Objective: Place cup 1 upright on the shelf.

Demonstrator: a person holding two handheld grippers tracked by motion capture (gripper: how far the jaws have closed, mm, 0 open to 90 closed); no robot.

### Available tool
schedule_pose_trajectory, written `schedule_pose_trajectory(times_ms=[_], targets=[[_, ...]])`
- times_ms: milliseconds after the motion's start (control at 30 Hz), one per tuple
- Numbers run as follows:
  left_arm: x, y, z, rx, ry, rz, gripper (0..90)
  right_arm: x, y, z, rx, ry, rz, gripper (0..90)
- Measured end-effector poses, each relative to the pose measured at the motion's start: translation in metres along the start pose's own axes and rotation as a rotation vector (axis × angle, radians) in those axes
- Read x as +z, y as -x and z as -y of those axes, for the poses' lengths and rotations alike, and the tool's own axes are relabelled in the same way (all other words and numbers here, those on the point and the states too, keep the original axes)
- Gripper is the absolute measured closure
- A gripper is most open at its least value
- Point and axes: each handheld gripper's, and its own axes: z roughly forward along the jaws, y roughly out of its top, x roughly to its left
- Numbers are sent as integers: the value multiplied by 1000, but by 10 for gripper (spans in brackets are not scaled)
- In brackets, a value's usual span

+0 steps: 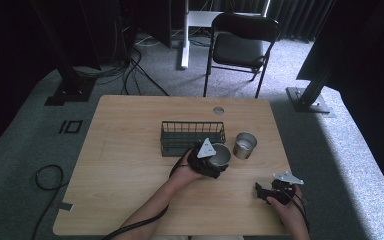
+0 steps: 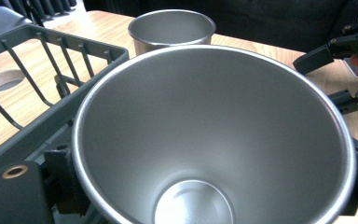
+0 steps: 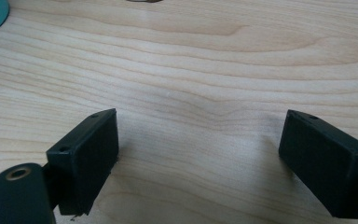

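Probably lab: black curtains [image 1: 305, 15], floor cables [image 1: 130, 70], metal rig posts [image 1: 315, 75].

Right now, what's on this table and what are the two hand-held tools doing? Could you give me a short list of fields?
Table: wooden table
Left gripper: fingers closed on the steel cup, tilted, beside the rack
Right gripper: fingers wide apart, holding nothing, over bare wood
Second cup: upright, standing free, right of the rack
Wire rack: dark, mid-table, looks empty

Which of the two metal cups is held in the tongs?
The cup in the left tongs, beside the wire basket; the other cup stands free farther right.
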Motion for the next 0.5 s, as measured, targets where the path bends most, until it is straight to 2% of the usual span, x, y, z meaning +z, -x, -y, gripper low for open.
schedule_pose_trajectory(times_ms=[200, 333, 500], targets=[[-2, 3, -2, 15, -15, 10, 137, 0, 0, 0, 0, 0, 0, 115], [-5, 5, -6, 22, -18, 35, 138, 0, 0, 0, -1, -1, 0, 115], [-8, 6, -11, 35, -20, 32, 138, 0, 0, 0, -3, 0, 1, 115]])
